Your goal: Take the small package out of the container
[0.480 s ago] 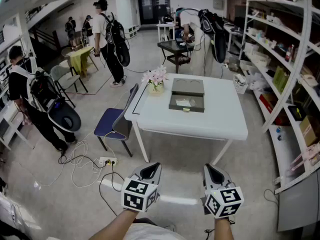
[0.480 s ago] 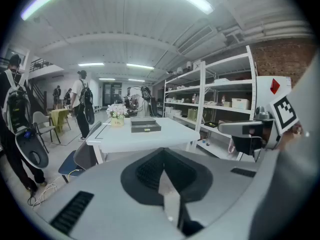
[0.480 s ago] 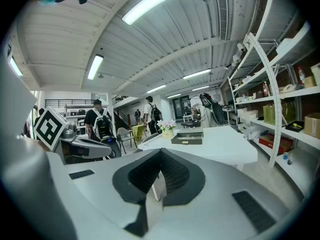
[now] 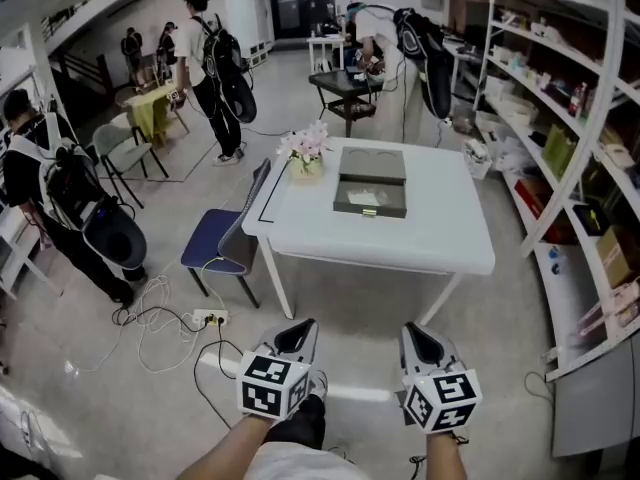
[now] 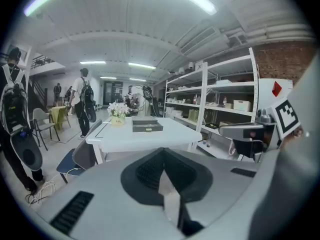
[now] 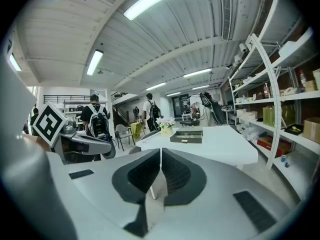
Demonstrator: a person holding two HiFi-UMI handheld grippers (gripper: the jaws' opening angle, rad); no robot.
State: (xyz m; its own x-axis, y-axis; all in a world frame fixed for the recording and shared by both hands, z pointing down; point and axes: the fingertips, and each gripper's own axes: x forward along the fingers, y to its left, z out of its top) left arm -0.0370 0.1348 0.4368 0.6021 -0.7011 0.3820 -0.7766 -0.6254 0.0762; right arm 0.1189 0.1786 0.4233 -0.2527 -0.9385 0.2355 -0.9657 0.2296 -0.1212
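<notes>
A flat grey container (image 4: pixel 371 194) lies open on the white table (image 4: pixel 430 243), its lid folded back. A small pale package (image 4: pixel 366 198) rests inside its tray. My left gripper (image 4: pixel 298 336) and right gripper (image 4: pixel 420 340) hover side by side over the floor, well short of the table. Both are shut with nothing between the jaws. In the left gripper view the container (image 5: pixel 147 126) is far ahead beyond the shut left gripper (image 5: pixel 162 154). In the right gripper view the container (image 6: pixel 186 136) sits past the shut right gripper (image 6: pixel 160 151).
A vase of pink flowers (image 4: pixel 305 153) stands at the table's far left corner. A blue chair (image 4: pixel 222 238) is at the table's left side. A power strip with cables (image 4: pixel 210 318) lies on the floor. Shelving (image 4: pixel 570 118) lines the right. People with backpacks (image 4: pixel 60 198) stand left.
Both grippers and the head have edged forward toward the table. The jaws have stayed shut.
</notes>
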